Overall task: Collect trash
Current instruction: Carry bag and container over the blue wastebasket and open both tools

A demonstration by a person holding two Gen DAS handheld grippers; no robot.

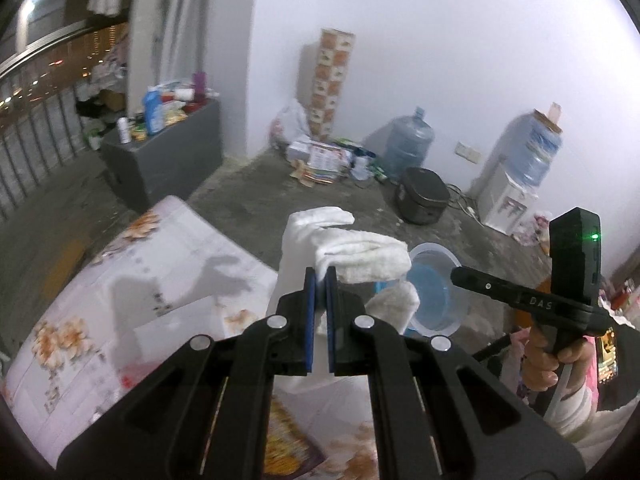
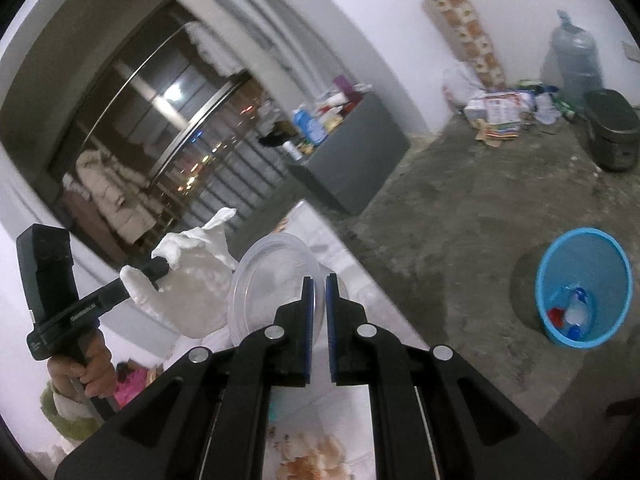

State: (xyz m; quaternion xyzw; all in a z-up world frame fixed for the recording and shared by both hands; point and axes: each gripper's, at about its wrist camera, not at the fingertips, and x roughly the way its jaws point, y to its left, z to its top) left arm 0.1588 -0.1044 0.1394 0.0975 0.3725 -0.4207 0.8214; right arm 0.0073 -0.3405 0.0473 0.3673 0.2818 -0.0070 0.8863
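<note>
A bed [image 1: 120, 280] with a flowered sheet is seen under both tools, its far corner beside a gray cabinet [image 1: 168, 160] loaded with bottles. Bare concrete floor [image 2: 460, 220] lies past the bed's edge. A water dispenser [image 1: 516, 184], a spare water jug [image 1: 408, 144], a black rice cooker [image 1: 424, 196] and a pile of paper scraps [image 1: 324, 160] are set along the far wall.

A blue trash bin [image 2: 584, 288] is placed upright on the floor, well apart from the bed's edge, with a few bits of red, blue and white trash [image 2: 572, 312] inside.

The left tool [image 1: 320, 280] is closed on a white tissue wad [image 1: 352, 252], which is held up above the bed; the wad bulges out past both pads. The same wad [image 2: 192, 280] is seen in the right wrist view, clamped at the tip of the left tool.

The right tool [image 2: 319, 284] is clamped on the rim of a clear plastic bowl [image 2: 272, 276], held tilted on edge above the bed's edge; the pads are nearly together with the thin wall between them. In the left wrist view the bowl [image 1: 440, 292] is seen with the blue bin showing through it.
</note>
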